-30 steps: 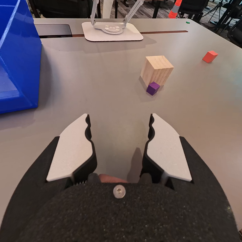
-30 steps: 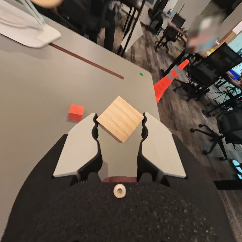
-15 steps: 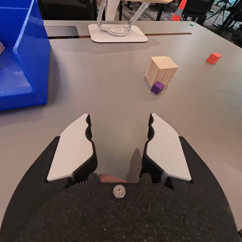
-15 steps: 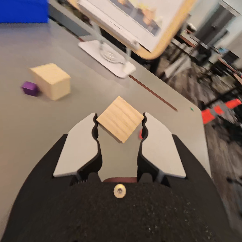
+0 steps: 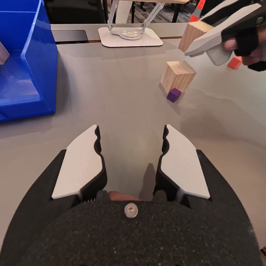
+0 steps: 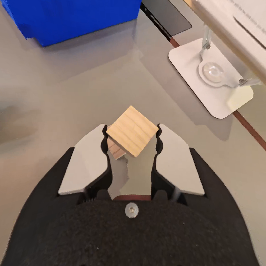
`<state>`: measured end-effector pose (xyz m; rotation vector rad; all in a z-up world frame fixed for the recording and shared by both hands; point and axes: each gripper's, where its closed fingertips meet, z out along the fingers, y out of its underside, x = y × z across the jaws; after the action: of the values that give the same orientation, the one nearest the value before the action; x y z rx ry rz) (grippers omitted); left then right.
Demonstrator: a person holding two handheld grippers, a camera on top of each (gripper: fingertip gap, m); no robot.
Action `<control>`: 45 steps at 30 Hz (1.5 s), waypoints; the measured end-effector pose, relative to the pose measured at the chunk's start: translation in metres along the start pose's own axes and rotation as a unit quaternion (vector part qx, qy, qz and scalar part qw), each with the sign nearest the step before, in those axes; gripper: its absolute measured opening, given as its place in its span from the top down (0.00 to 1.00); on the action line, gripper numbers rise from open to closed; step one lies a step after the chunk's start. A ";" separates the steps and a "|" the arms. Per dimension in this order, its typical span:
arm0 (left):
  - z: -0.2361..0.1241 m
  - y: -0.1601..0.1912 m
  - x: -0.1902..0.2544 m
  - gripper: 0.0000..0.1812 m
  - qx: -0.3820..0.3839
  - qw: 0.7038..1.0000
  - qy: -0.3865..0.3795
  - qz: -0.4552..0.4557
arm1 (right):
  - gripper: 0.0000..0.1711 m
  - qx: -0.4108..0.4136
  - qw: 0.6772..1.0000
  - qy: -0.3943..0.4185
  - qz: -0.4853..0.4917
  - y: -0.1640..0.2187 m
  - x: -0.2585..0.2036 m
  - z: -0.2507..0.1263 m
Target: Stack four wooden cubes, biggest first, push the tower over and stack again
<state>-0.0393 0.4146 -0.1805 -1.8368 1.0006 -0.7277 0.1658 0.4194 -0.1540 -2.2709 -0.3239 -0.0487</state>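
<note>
The big cube point(image 5: 178, 77) stands on the worktop point(image 5: 115, 89), nearer its right edge than the blue bin point(image 5: 27, 69) at the left edge. The right gripper point(image 6: 131, 129) hangs just above it, jaws clamped corner to corner on the mid cube point(image 6: 131, 131), so that cube sits turned on the diagonal and, I judge, needs squaring before it goes straight down. The left gripper point(image 5: 131, 138) is well back from the cubes, jaws apart and empty. Count: four cubes, two bare wood, one orange point(image 5: 234, 64) near the right edge, one purple point(image 5: 173, 95) touching the big cube's foot.
</note>
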 end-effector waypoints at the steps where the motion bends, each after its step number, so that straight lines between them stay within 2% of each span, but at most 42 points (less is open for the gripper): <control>1: 0.001 0.001 0.000 0.54 -0.002 1.000 0.002 -0.001 | 0.62 -0.003 1.000 0.004 0.008 0.002 0.000 0.003; 8: 0.001 0.003 0.002 0.54 -0.005 1.000 0.009 -0.002 | 0.62 -0.028 0.999 0.024 0.018 0.014 -0.005 0.015; 18: 0.000 0.003 0.002 0.54 -0.006 1.000 0.009 -0.002 | 0.62 -0.022 0.999 0.011 0.031 0.016 -0.008 0.018; 22: 0.001 0.003 0.003 0.54 -0.007 1.000 0.009 -0.001 | 0.57 0.003 0.999 0.013 0.036 0.009 -0.006 0.013; 25: 0.001 0.002 0.004 0.54 -0.006 1.000 0.010 0.001 | 0.52 0.039 0.998 0.046 0.028 -0.007 0.007 -0.009; 28: 0.000 0.000 0.003 0.54 0.001 1.000 0.008 0.001 | 0.52 0.137 0.986 0.090 0.041 -0.035 0.022 -0.063; 30: 0.000 -0.001 0.003 0.54 0.005 1.000 0.007 0.000 | 0.52 0.180 0.975 0.114 0.058 -0.035 0.024 -0.097; 34: 0.001 -0.005 0.001 0.54 0.015 1.000 -0.001 -0.006 | 0.48 0.165 0.965 0.180 0.099 0.018 0.012 -0.127; 40: -0.001 -0.010 0.007 0.54 0.036 0.999 -0.004 -0.006 | 0.44 0.096 0.940 0.275 0.177 0.128 -0.025 -0.127; 43: -0.002 -0.009 0.009 0.54 0.037 0.999 -0.005 -0.003 | 0.42 0.078 0.927 0.302 0.206 0.157 -0.033 -0.132; 45: -0.004 -0.011 0.010 0.54 0.044 0.999 -0.006 -0.003 | 0.43 0.080 0.922 0.317 0.207 0.161 -0.033 -0.140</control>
<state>-0.0334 0.4072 -0.1681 -1.7661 0.9420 -0.7521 0.1839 0.2063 -0.1841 -1.9854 0.4780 -0.5056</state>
